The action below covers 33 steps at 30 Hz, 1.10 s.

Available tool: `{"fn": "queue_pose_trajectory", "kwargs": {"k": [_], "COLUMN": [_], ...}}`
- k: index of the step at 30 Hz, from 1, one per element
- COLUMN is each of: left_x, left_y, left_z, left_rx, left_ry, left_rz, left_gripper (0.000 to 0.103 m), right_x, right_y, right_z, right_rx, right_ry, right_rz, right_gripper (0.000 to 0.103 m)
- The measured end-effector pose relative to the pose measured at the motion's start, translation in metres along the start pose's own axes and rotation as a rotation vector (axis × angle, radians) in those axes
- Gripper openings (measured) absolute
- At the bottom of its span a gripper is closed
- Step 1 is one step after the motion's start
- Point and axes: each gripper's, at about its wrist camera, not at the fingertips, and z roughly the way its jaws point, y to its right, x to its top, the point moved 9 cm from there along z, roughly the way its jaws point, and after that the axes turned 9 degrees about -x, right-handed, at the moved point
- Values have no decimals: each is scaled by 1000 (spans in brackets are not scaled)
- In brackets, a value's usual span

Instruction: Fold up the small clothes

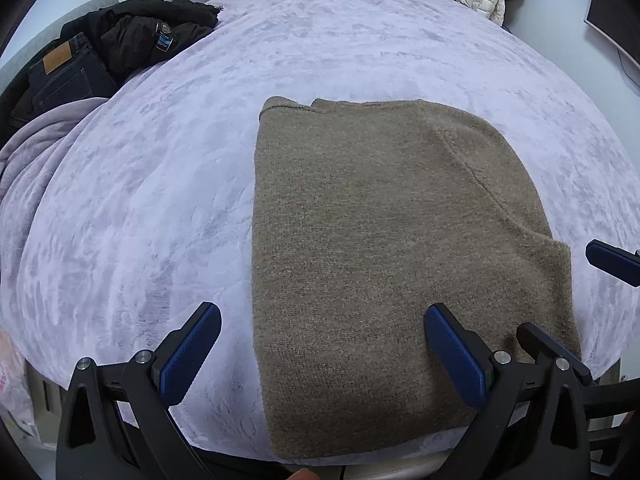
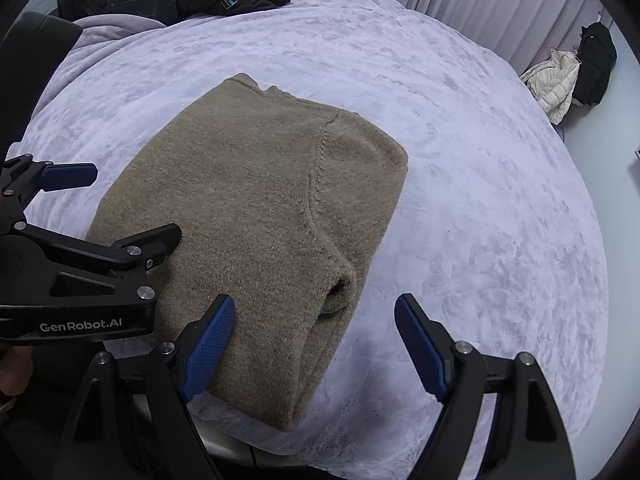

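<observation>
Your brown sweater [image 1: 384, 264] lay folded into a long rectangle on the lavender blanket [image 1: 160, 200] covering the bed, its near end at the bed's near edge. Your left gripper [image 1: 324, 344] was spread wide over that end, holding nothing. Your right gripper [image 2: 316, 344] was equally wide and empty, at the sweater's right edge. Dark jeans [image 1: 68, 76] and a black jacket [image 1: 148, 32] sat at the far left corner.

Lavender plush bedspread [image 1: 320, 60], pale pleated curtains [image 2: 500, 4], dark clothes pile [image 1: 132, 36], cream puffer jacket [image 2: 554, 80]
</observation>
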Motion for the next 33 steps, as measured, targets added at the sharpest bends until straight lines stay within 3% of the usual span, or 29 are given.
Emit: {"fn": "queue_pose_trajectory", "kwargs": {"k": [33], "left_x": [-1], "left_y": [2], "left_z": [-12], "left_rx": [-22], "left_ry": [16], "left_rz": [-6], "left_gripper": [102], "right_x": [2], "right_y": [9], "right_z": [-10], "right_rx": [-18], "right_ry": [28], "right_rz": [4], "right_gripper": [84]}}
